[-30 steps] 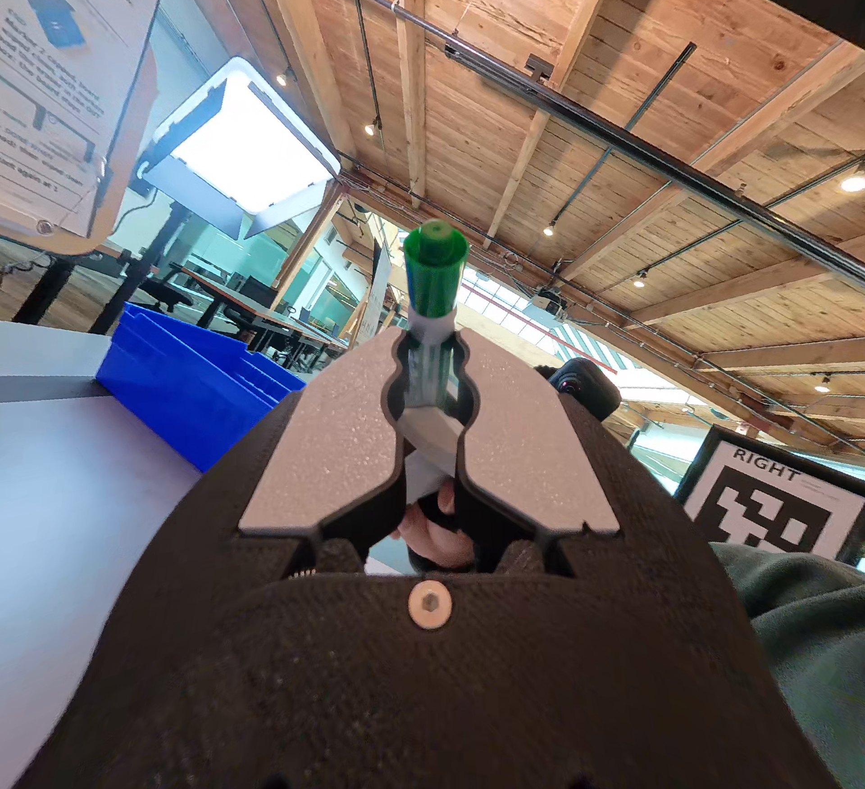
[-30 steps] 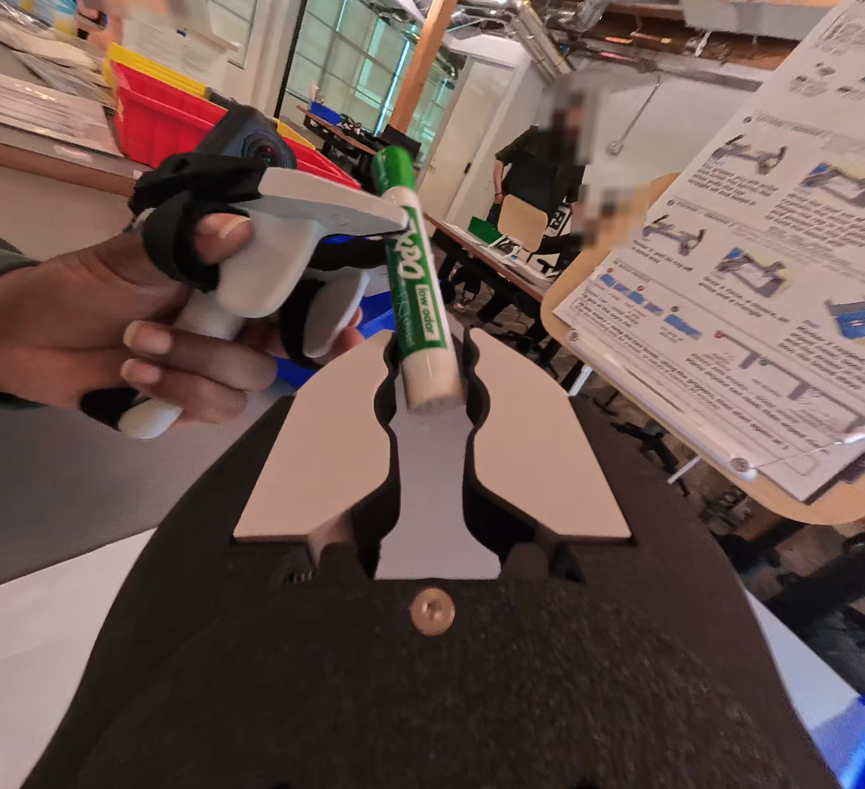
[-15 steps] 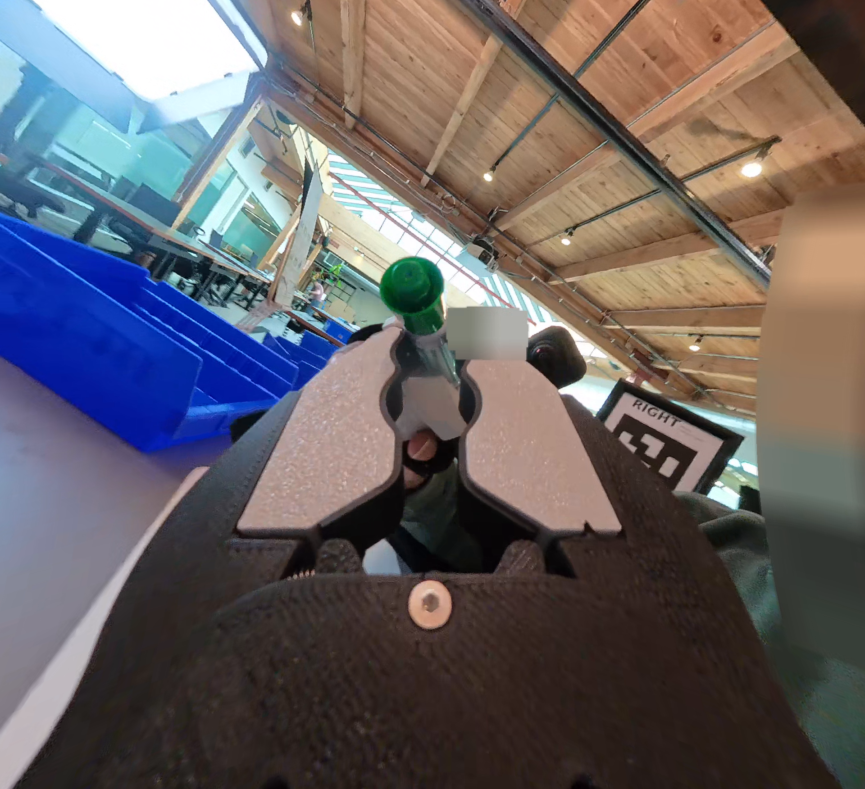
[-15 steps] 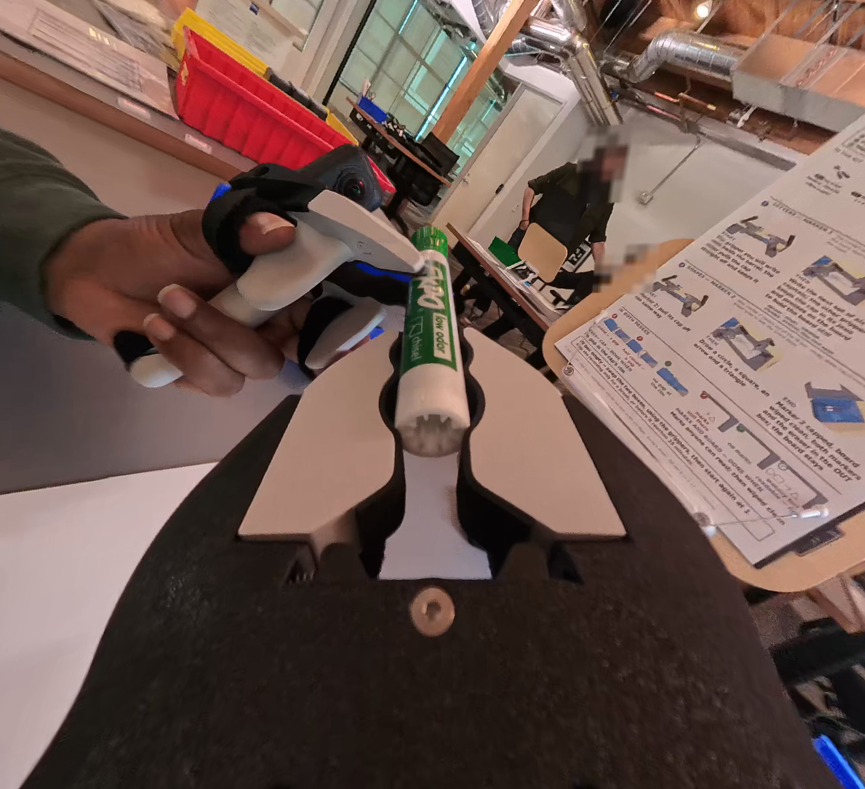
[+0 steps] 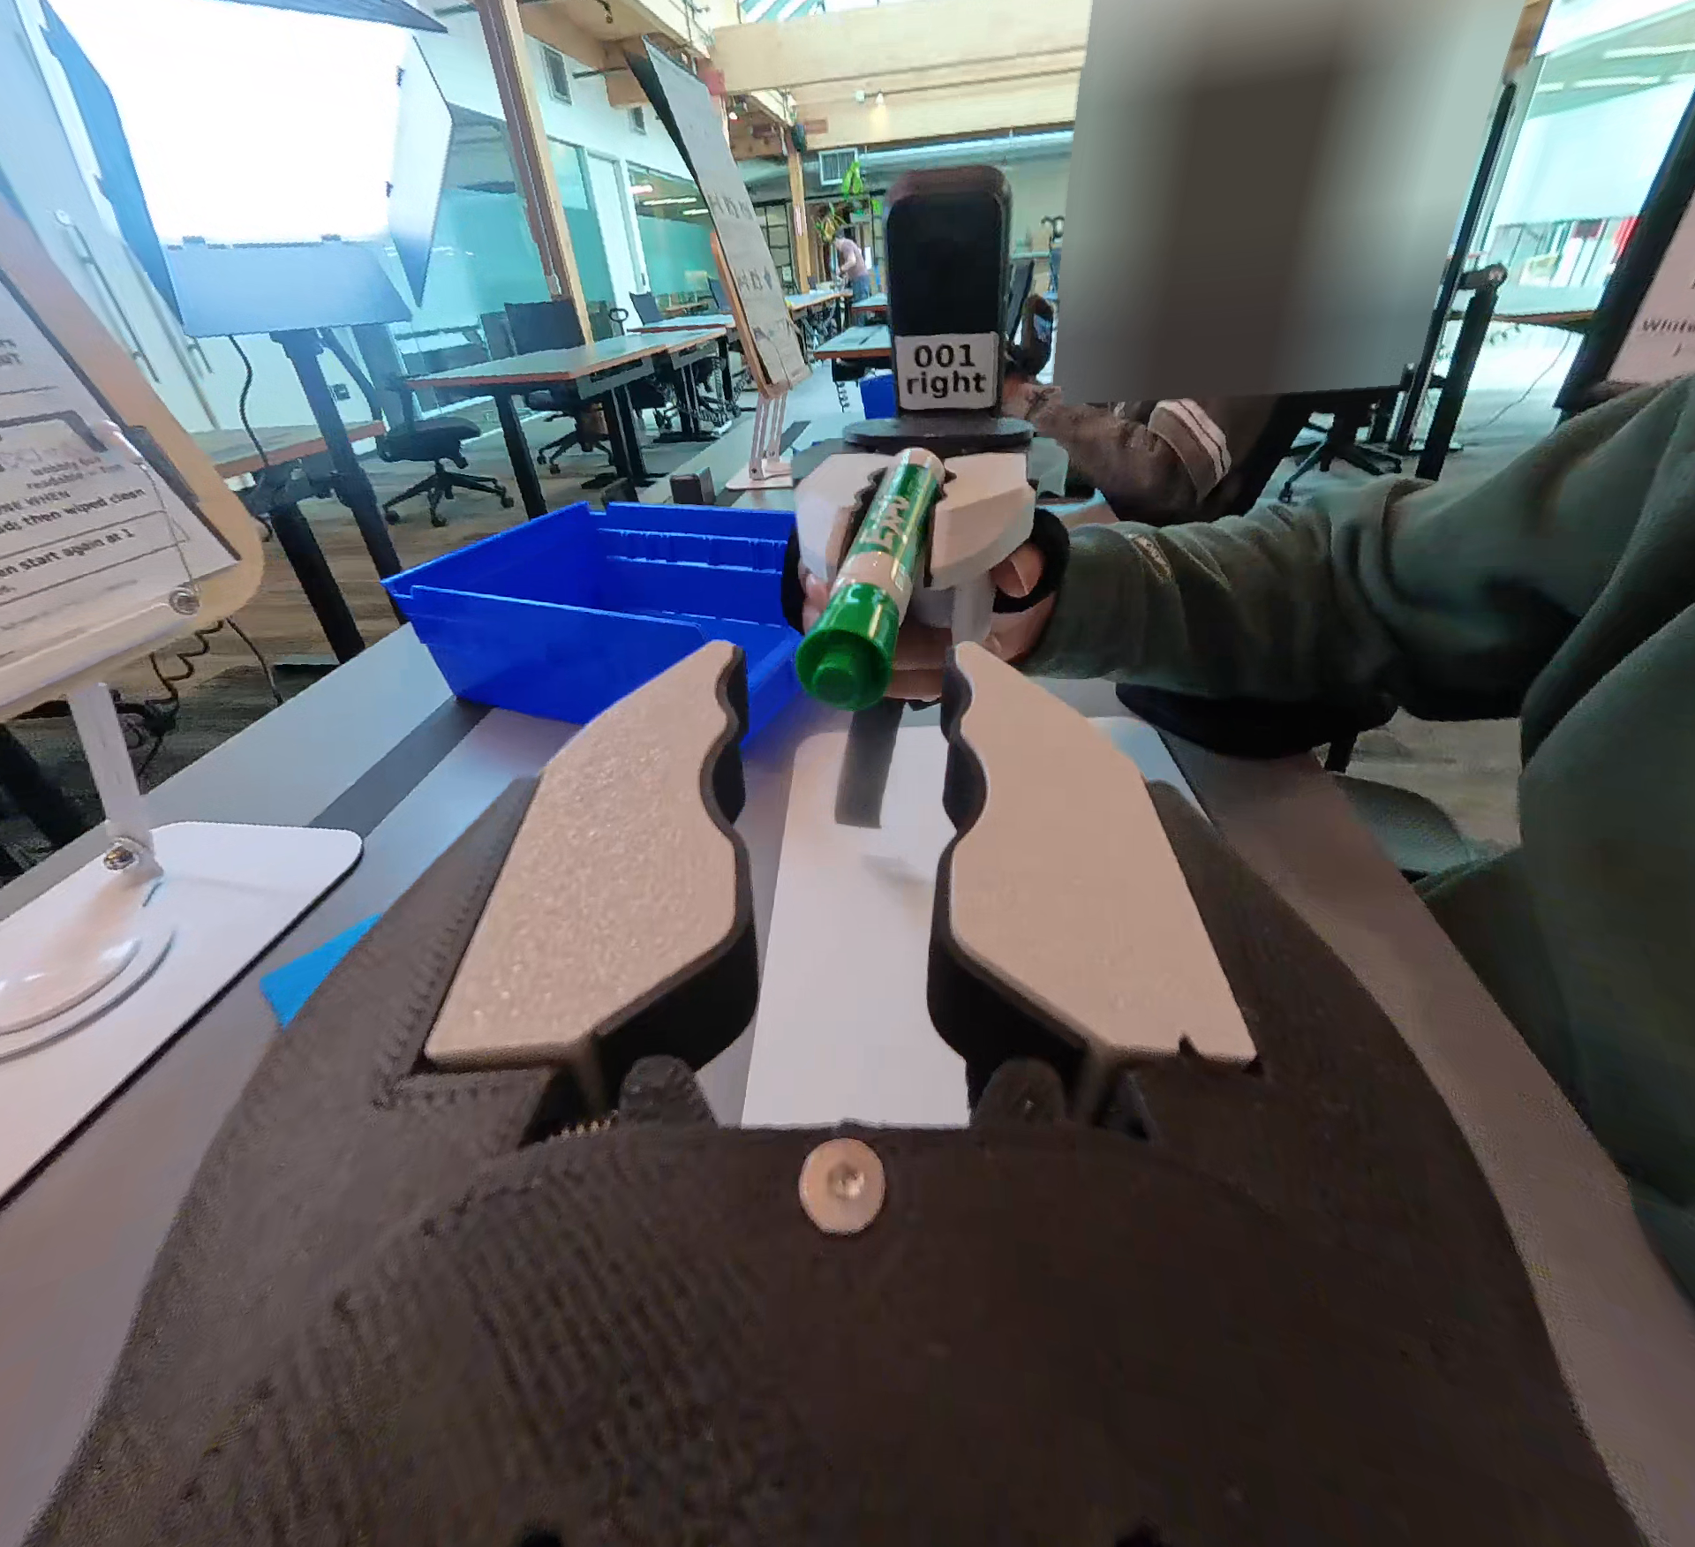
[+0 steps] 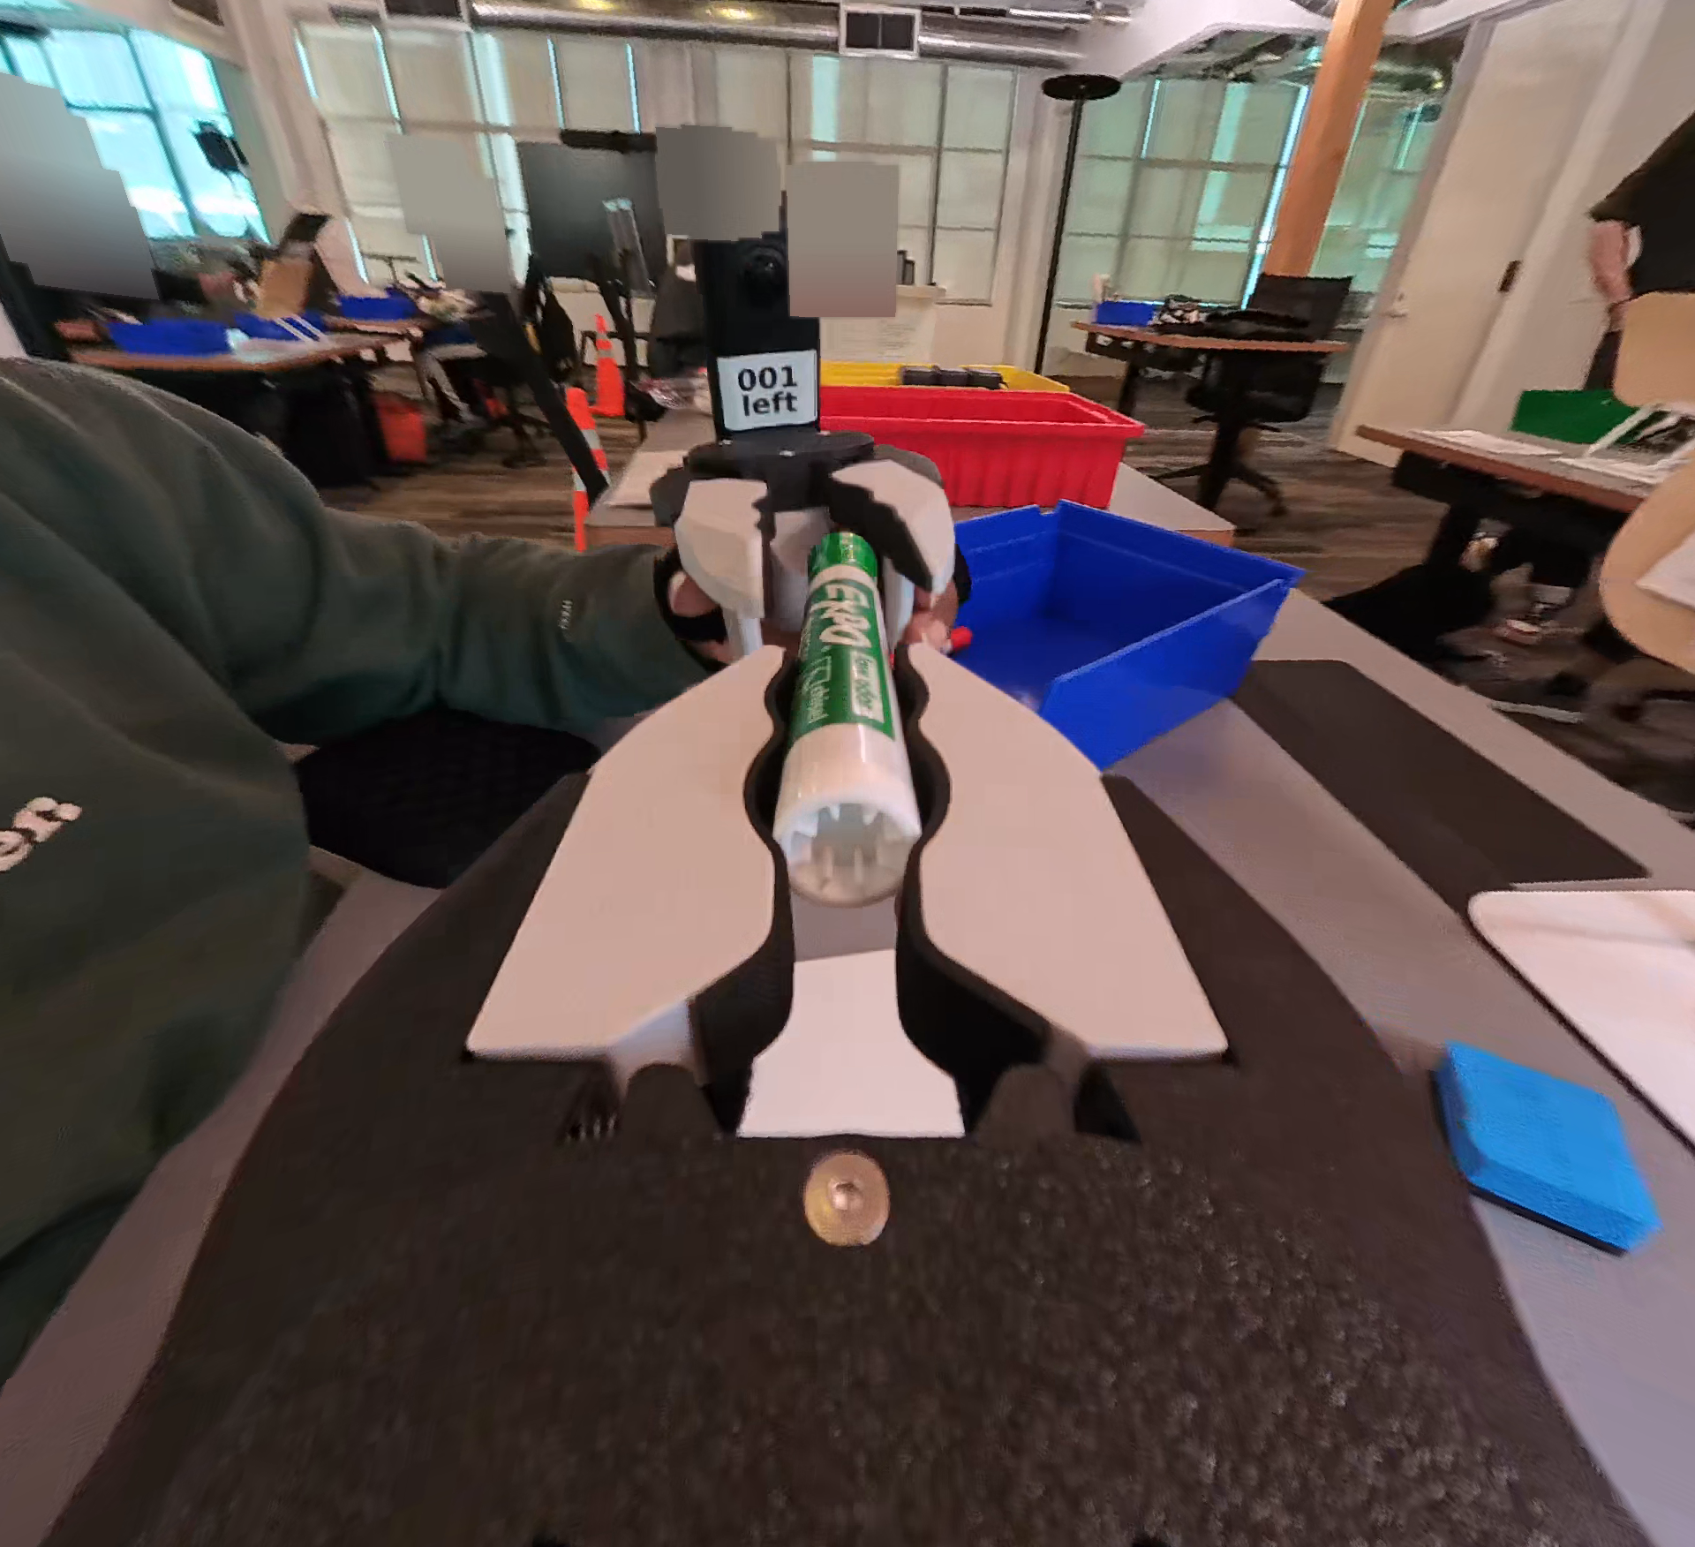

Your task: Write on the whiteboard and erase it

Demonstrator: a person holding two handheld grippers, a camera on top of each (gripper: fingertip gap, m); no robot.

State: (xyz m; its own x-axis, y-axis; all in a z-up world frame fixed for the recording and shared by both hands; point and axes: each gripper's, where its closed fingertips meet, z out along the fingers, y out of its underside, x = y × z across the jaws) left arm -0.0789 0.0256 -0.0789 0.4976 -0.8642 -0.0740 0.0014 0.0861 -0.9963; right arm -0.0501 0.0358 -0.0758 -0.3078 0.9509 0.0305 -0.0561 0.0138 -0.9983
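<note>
Green-capped marker [image 6: 844,732] sits clamped along your right gripper [image 6: 846,755], its cap end pointing straight at your left gripper [image 5: 839,755]. That one gapes wide and empty, the cap [image 5: 848,645] just ahead of its tips, between them.

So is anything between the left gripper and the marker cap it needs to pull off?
Nothing visible. The left gripper is open, and the green cap points straight at the gap between its fingers, just beyond the tips. The right gripper holds the marker by its barrel. The blue bin sits off to the side.
</note>
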